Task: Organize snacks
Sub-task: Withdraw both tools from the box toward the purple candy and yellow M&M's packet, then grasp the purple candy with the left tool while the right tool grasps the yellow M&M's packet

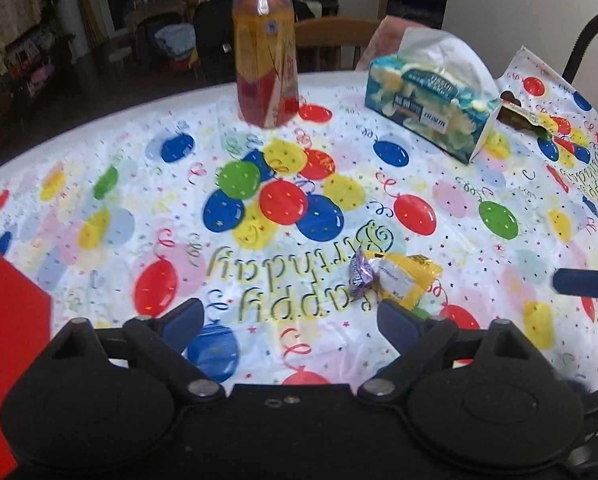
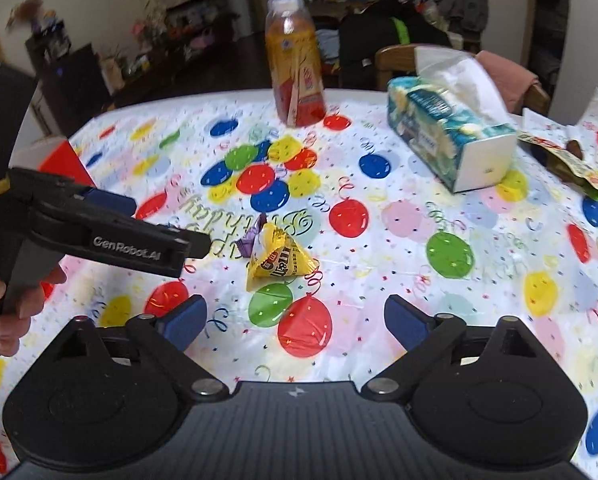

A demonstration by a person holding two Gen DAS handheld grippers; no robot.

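On the table [image 2: 419, 264], the red box [image 2: 61, 156] sits far left, the left hand-held gripper [image 1: 289, 316] and right hand-held gripper [image 2: 295, 318] both gape wide holding nothing, and the yellow candy pack [image 2: 279, 260] waits between them, probably to be grabbed next.

yellow snack packet [image 2: 279, 261], purple candy [image 2: 250, 241] touching

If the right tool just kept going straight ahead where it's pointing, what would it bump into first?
Most likely the yellow candy packet, lying on the tablecloth just ahead of the open right tool. The juice bottle stands far beyond it. Depth is uncertain, so the tool could pass above the packet.
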